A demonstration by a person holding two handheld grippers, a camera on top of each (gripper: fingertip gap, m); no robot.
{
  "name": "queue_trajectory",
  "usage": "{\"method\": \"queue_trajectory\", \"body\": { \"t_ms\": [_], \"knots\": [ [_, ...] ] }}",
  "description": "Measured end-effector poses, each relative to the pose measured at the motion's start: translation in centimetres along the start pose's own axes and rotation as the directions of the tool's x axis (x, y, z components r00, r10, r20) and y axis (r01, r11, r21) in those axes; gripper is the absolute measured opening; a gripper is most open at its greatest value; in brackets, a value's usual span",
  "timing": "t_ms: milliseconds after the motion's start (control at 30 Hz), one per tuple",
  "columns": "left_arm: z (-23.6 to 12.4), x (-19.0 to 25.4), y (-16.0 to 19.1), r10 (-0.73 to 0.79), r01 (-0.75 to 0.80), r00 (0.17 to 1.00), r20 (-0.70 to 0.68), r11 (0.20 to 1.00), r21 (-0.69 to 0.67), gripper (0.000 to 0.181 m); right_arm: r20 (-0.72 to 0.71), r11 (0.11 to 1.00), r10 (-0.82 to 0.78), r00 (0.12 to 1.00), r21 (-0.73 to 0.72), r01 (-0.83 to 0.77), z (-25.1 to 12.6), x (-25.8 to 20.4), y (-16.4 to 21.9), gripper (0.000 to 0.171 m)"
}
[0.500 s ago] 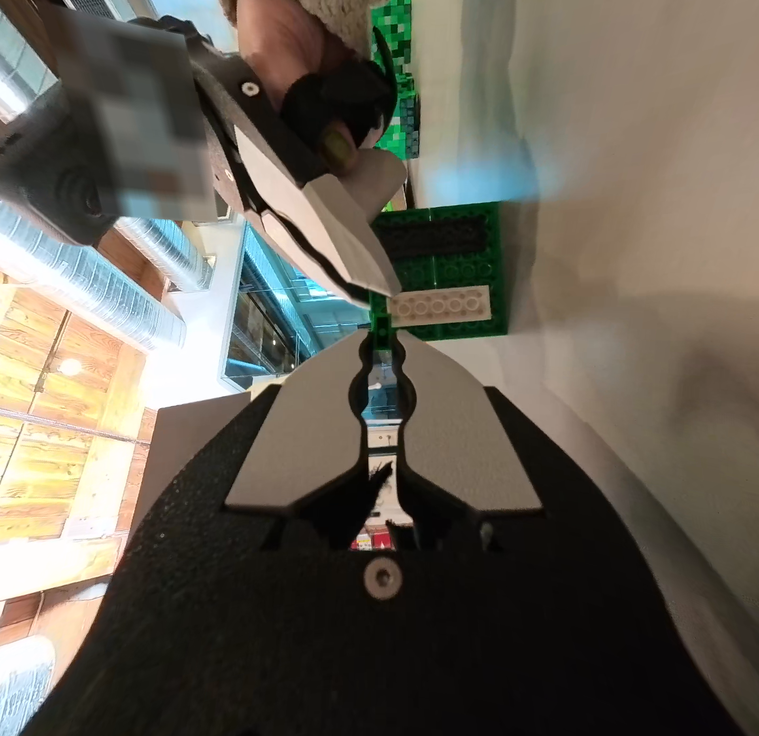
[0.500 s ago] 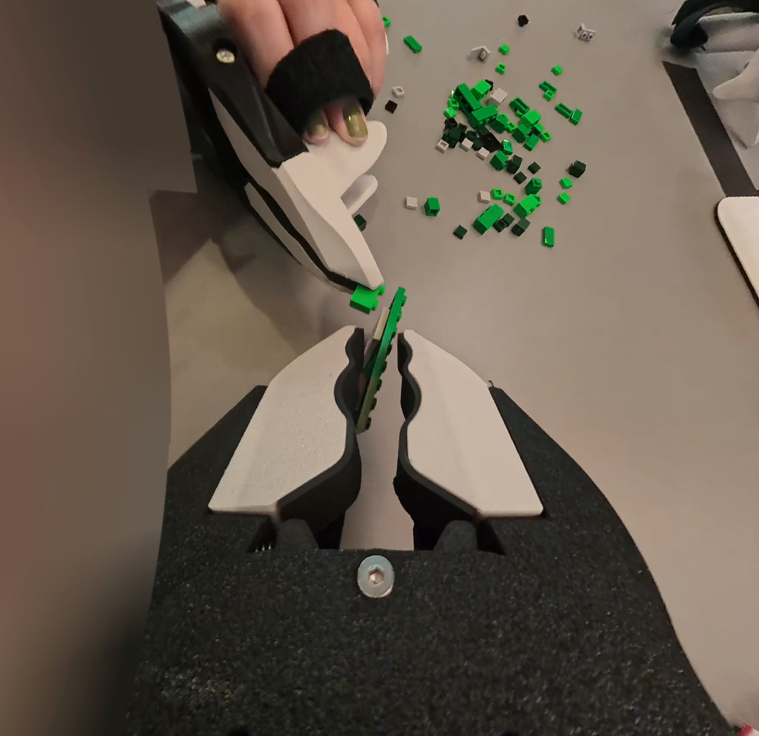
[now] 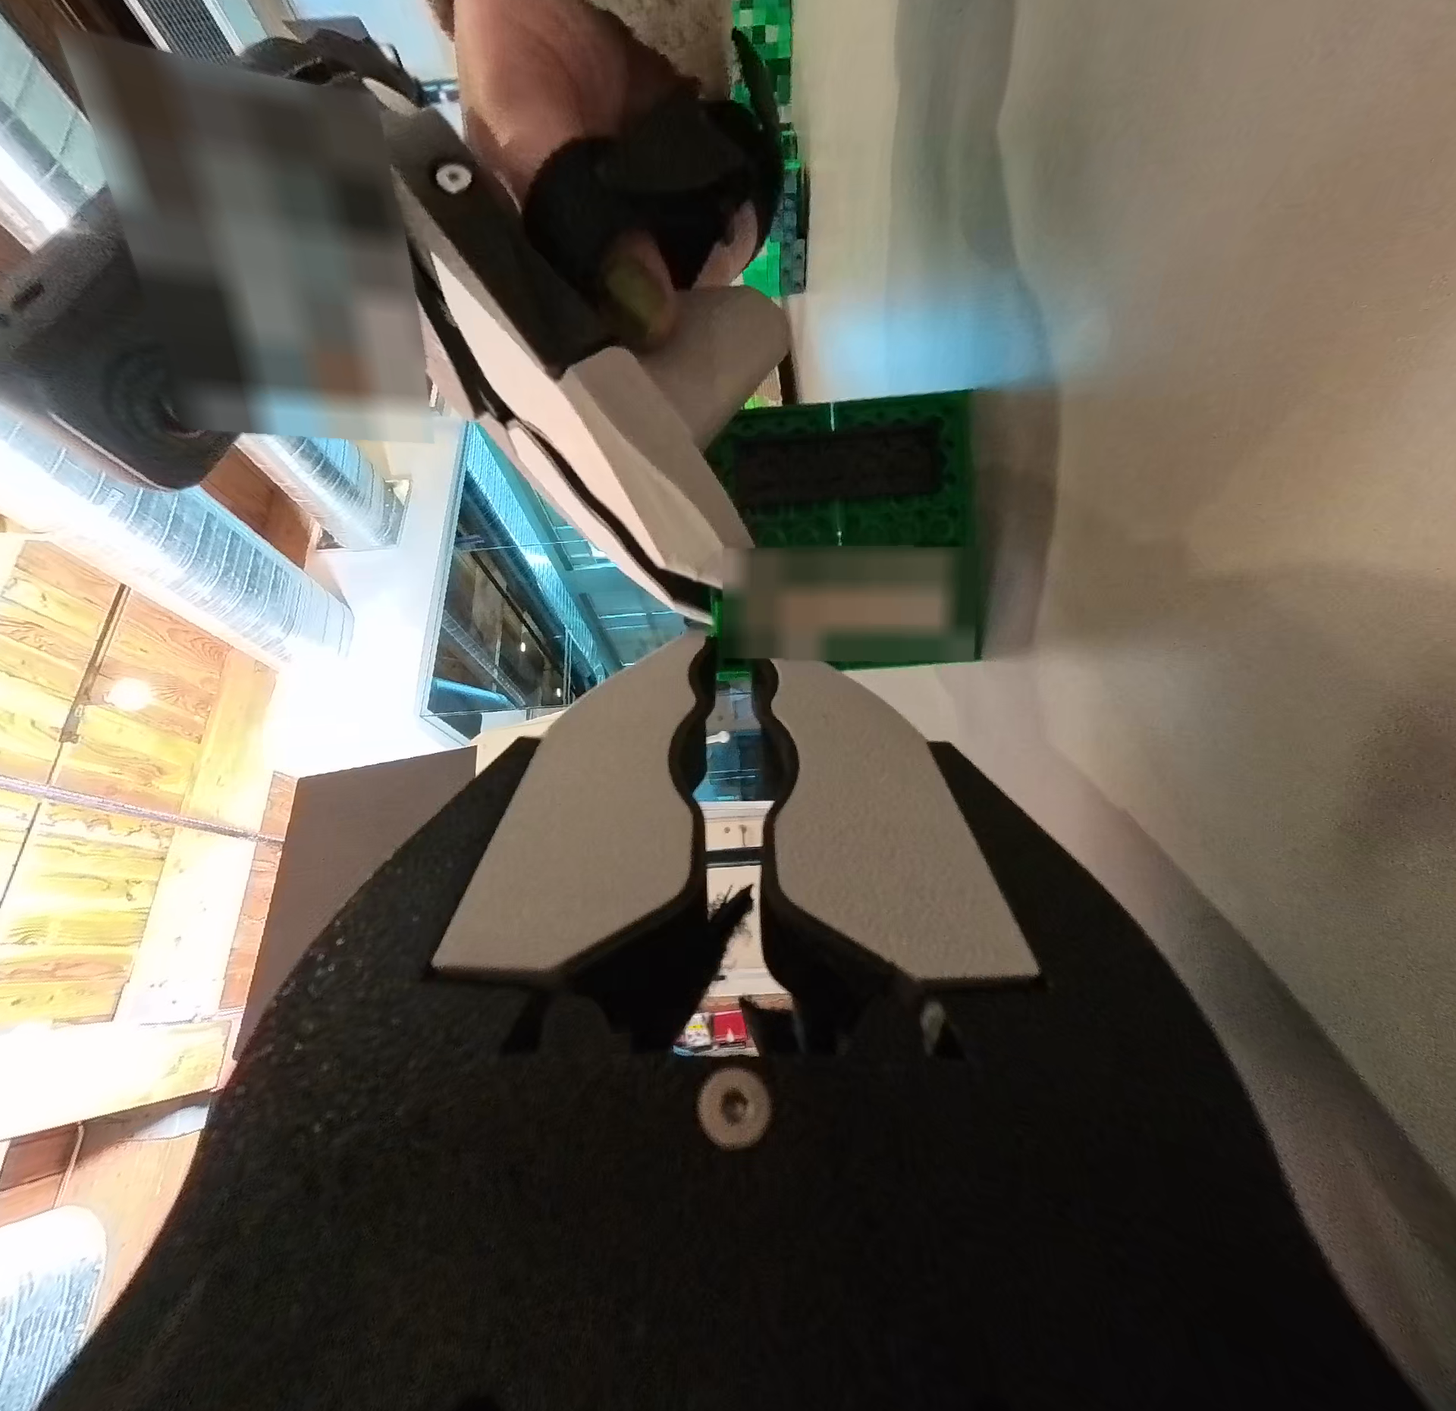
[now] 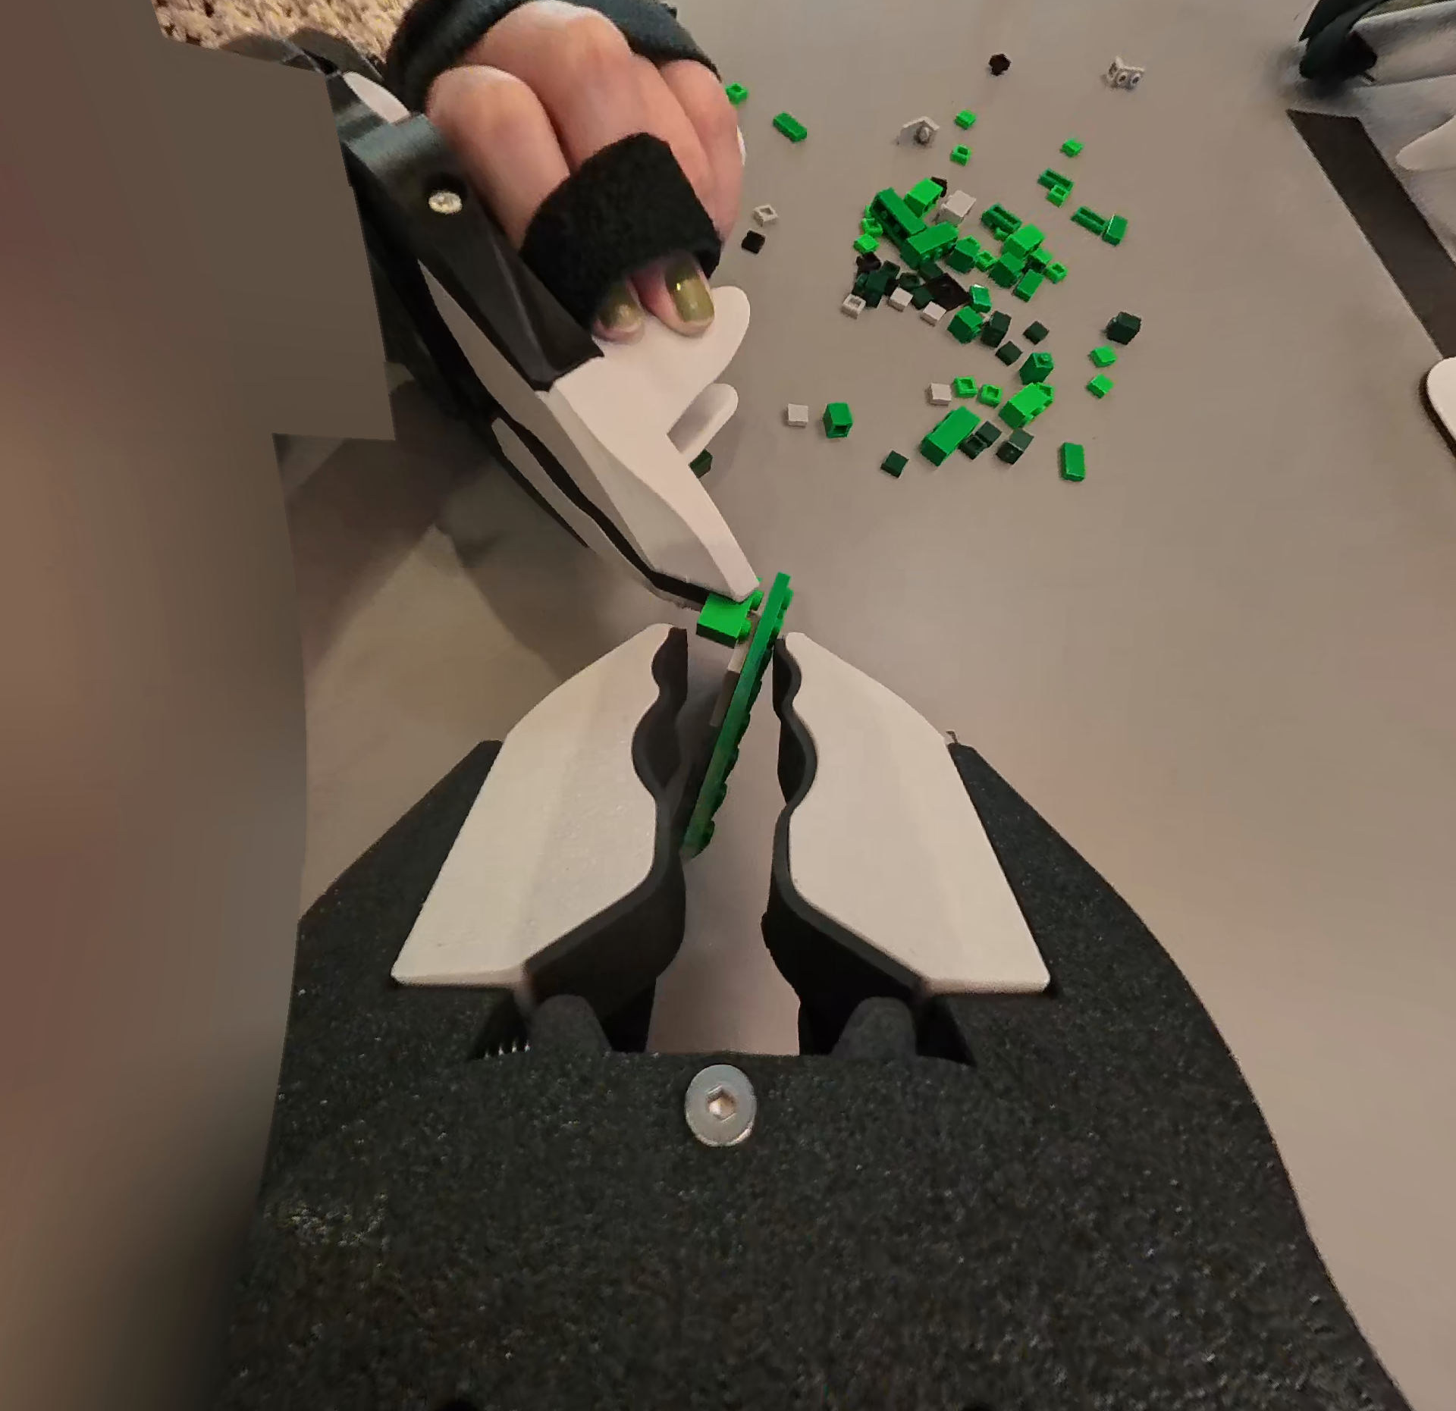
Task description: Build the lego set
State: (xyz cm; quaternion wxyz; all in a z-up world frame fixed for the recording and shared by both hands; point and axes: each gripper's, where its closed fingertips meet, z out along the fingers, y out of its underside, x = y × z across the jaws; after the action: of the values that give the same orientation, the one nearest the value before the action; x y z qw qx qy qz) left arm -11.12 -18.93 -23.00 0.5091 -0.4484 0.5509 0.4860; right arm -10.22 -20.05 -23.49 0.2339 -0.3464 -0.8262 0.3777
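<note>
My right gripper (image 4: pixel 729 637) is shut on a green plate (image 4: pixel 741 727) and holds it edge-on above the grey table. In the left wrist view the plate (image 3: pixel 898 522) faces the camera and carries a black piece (image 3: pixel 843 471); a blur patch covers a pale strip below that piece. My left gripper (image 3: pixel 737 656) is shut on a small bright green brick (image 4: pixel 721 617). It comes in from the upper left in the right wrist view (image 4: pixel 729 585) and sets the brick against the plate's near top corner. The right gripper (image 3: pixel 709 593) pinches the plate's left edge.
A scatter of loose green, dark green, black and grey bricks (image 4: pixel 969 286) lies on the grey table (image 4: pixel 1064 704) to the far right. A white board edge (image 4: pixel 1442 404) shows at the right. A green-patterned box (image 3: pixel 768 152) stands behind the plate.
The left gripper has brought the small green brick up to the plate; the small gap between them has closed. The right gripper still holds the plate.
</note>
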Motion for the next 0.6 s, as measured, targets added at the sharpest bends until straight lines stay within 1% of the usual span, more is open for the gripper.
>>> {"method": "queue_trajectory", "body": {
  "t_ms": [400,600],
  "knots": [
    [0.43,-0.15,0.45,0.018,-0.017,1.0,0.01,1.0,-0.021,0.007,0.002,0.999,0.039,0.999,0.028,-0.039,0.2,0.36,-0.16,0.019],
    [0.56,-0.15,0.65,0.025,-0.025,1.0,0.011,0.999,-0.03,0.007,0.011,0.995,0.086,0.996,0.058,-0.086,0.35,0.68,-0.28,0.016]
  ]
}}
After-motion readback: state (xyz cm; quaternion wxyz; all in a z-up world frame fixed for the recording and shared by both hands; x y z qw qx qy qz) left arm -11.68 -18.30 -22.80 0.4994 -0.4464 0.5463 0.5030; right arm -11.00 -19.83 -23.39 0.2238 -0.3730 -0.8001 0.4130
